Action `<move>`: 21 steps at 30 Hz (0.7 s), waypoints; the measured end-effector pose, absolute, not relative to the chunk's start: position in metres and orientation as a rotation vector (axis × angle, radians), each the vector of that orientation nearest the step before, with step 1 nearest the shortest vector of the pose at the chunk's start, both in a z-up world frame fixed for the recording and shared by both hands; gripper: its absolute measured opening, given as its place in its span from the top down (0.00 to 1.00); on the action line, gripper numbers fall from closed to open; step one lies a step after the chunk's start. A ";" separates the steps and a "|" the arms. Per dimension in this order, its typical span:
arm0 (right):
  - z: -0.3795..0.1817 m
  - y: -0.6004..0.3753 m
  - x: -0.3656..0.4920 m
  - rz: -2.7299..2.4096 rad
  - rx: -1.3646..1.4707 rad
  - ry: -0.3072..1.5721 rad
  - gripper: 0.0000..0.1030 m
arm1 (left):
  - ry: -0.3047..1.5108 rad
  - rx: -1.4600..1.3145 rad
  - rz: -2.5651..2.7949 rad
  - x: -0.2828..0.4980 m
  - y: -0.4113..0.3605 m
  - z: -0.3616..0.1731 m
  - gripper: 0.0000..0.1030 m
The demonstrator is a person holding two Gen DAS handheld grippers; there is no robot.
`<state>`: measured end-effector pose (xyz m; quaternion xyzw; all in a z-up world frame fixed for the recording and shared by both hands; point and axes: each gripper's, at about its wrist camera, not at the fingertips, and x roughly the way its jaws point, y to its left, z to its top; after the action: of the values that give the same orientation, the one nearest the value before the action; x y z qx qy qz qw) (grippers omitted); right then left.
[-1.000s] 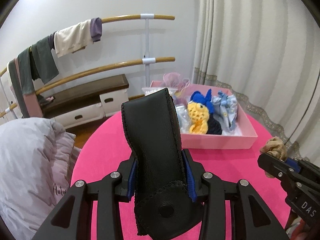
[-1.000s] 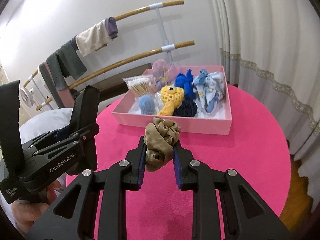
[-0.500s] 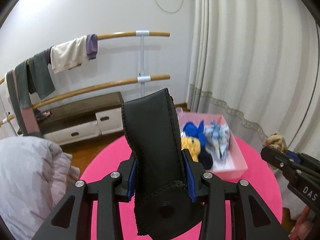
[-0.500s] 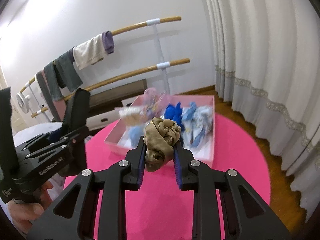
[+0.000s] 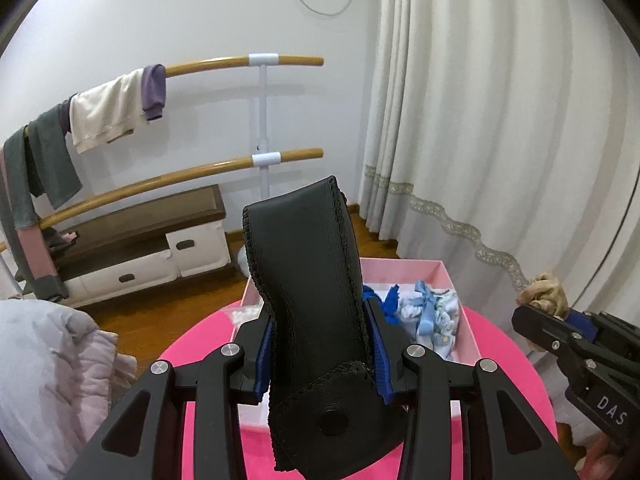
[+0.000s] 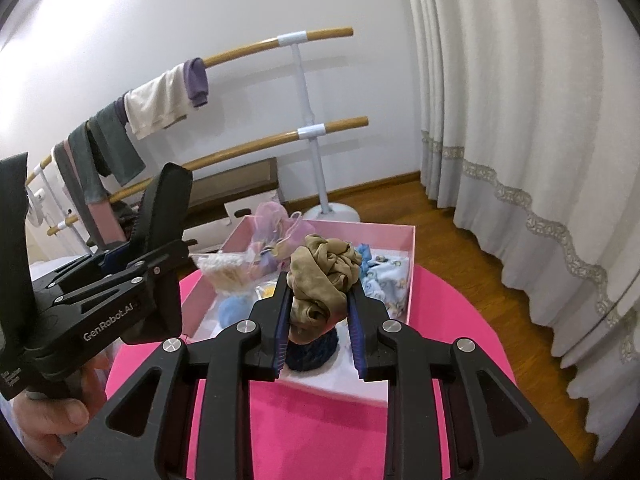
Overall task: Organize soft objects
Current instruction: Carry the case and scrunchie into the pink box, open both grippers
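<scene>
My left gripper [image 5: 318, 344] is shut on a black leather pouch [image 5: 308, 280] and holds it upright over the near part of the pink box [image 5: 444, 270]. My right gripper [image 6: 318, 316] is shut on a tan scrunchie [image 6: 324, 270], held above the box [image 6: 410, 264]. The box sits on a round pink table [image 6: 444, 336] and holds a blue patterned cloth [image 5: 434, 316], a dark knitted piece [image 6: 316, 354], a bag of cotton swabs [image 6: 228, 274], a pale pink mesh pouch [image 6: 272, 218] and a light blue soft piece [image 6: 234, 310]. The left gripper and pouch [image 6: 160, 216] show at left in the right wrist view.
A wooden double rail [image 5: 224, 168] with hanging clothes [image 5: 112, 112] stands behind the table, over a low cabinet [image 5: 136, 248]. White curtains [image 5: 500, 120] hang at right. A grey quilt [image 5: 44, 364] lies at left. Wooden floor surrounds the table.
Both grippers have risen and moved forward over the pink box, each still holding its item. The box now lies right under the fingers.
</scene>
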<state>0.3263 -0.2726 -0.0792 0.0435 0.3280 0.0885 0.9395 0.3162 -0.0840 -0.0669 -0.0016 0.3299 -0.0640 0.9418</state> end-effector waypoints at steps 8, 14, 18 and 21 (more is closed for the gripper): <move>-0.110 -0.282 0.369 0.169 0.108 0.749 0.77 | 0.750 0.014 -0.145 0.397 -0.096 -0.099 0.64; -0.140 -0.288 0.391 0.162 0.120 0.818 0.76 | 0.815 0.028 -0.146 0.452 -0.111 -0.128 0.62; -0.152 -0.291 0.398 0.159 0.122 0.847 0.72 | 0.857 0.025 -0.144 0.480 -0.118 -0.143 0.59; -0.158 -0.289 0.401 0.154 0.126 0.860 0.67 | 0.871 0.021 -0.141 0.497 -0.122 -0.148 0.47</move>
<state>0.4008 -0.2893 -0.1577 0.0608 0.4160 0.0747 0.9042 0.4966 -0.1217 -0.1482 0.0102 0.4216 -0.0684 0.9041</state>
